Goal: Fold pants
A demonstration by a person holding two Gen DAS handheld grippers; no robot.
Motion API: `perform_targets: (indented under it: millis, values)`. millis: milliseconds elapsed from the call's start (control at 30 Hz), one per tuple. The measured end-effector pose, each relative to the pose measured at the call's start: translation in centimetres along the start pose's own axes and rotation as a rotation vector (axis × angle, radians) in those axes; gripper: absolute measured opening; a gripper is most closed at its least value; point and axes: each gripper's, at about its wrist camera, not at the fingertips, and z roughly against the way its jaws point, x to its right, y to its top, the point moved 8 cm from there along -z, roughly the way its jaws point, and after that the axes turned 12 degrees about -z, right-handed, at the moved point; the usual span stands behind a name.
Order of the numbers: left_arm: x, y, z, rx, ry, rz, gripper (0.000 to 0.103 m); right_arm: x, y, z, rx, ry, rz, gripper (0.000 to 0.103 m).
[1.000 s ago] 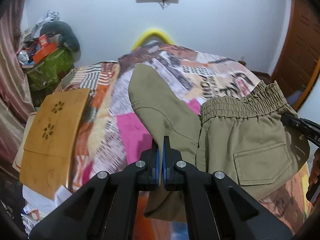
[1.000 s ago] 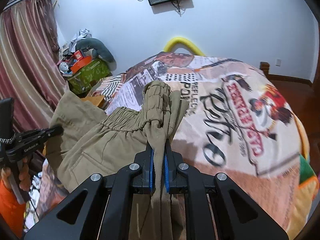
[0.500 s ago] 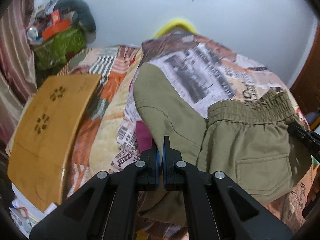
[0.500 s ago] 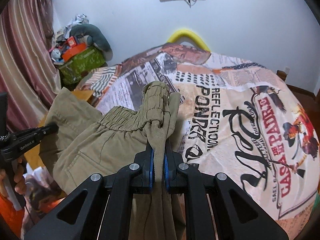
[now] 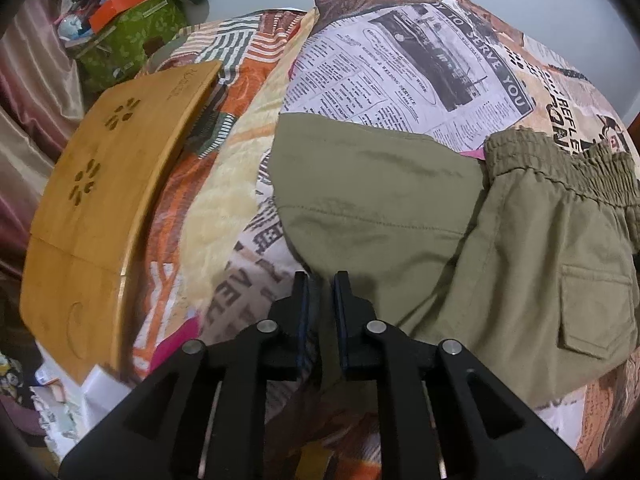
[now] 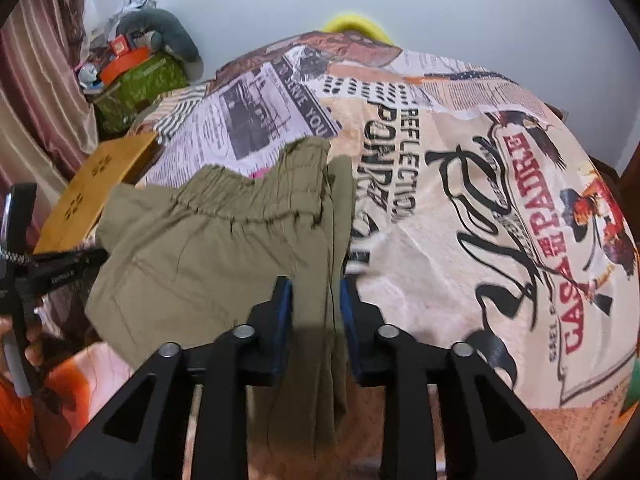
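The olive-khaki pants (image 5: 420,216) lie folded on the printed bedspread (image 5: 400,68), elastic waistband at the right and a flap pocket lower right. In the right wrist view the pants (image 6: 208,248) lie left of centre, their edge running between my fingers. My left gripper (image 5: 321,284) is open by a narrow gap at the pants' near left edge, with a strip of cloth loose between the jaws. My right gripper (image 6: 316,292) is open wider, cloth lying loose between its jaws. The left gripper (image 6: 60,276) also shows at the far left of the right wrist view.
A wooden lap table (image 5: 100,208) rests on the bed's left side. A green box with clutter and a grey pillow (image 5: 128,28) stands by the wall near pink curtains (image 6: 36,80). A yellow hoop (image 6: 352,24) peeks behind the bed. Papers lie at lower left.
Both grippers have opened and let go of the pants. The pants have been lowered and now lie flat on the bedspread, and both cameras sit closer to the bed.
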Motion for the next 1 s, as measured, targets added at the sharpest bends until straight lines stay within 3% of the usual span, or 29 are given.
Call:
perform_targets:
  millis: [200,533,667,767,1000]
  values:
    - [0.7,-0.1,4.9,0.059,-0.011,-0.030,0.016,-0.9,0.0,3.2,0.011,0.049,-0.006,0.031]
    - [2.3,-1.2,20.5,0.302,-0.017,-0.055,0.022,-5.2,0.1,15.7,0.224,0.123,0.089,0.032]
    - [3.2,-3.1,27.9,0.425,-0.040,-0.061,0.022,-6.8,-0.8,21.7,0.319,0.181,0.111,0.032]
    - [3.8,-5.1,33.8,0.532,-0.013,-0.074,0.022,-8.2,-2.0,26.4,0.405,0.210,0.137,0.032]
    - [5.6,-10.3,43.7,0.704,-0.015,-0.090,0.022,-10.2,-5.2,35.0,0.564,0.289,0.172,0.031]
